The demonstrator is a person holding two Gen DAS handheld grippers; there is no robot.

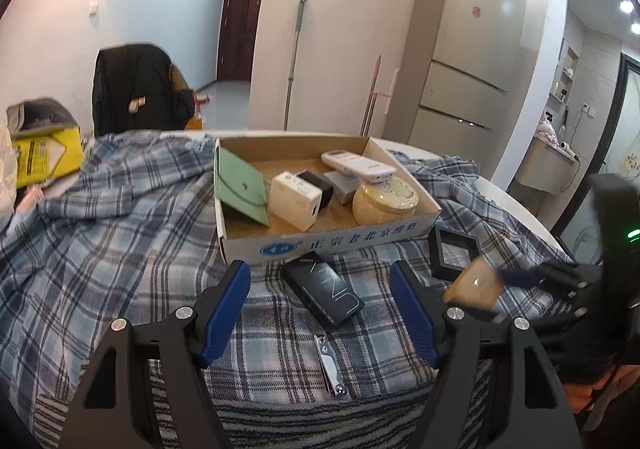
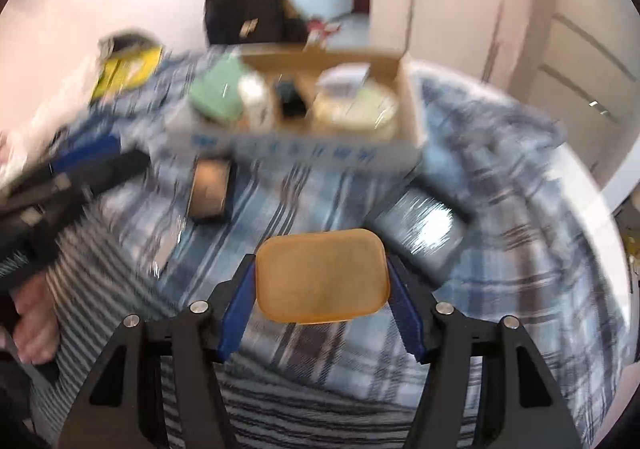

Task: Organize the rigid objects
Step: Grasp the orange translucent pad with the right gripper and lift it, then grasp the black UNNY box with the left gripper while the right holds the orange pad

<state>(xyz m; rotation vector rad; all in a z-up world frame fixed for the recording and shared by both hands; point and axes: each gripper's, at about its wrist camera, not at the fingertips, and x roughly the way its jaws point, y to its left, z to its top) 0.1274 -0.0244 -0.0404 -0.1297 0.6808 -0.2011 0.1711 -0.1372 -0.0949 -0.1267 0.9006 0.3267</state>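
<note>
Looks like mid-carry: the right gripper (image 2: 322,281) is clamped on an amber block (image 2: 322,275), lifted off the plaid cloth (image 2: 500,249), with the box (image 2: 304,155) up at 12 o'clock from it. My guess for the next move is swinging it over the front wall and dropping it in a free spot. The left gripper (image 1: 320,309) hangs wide with nothing in it, above a black case (image 1: 324,295). Only the left view is sharp enough to show nail clippers (image 1: 330,365) at 6 o'clock from the case; the right view is smeared.
</note>
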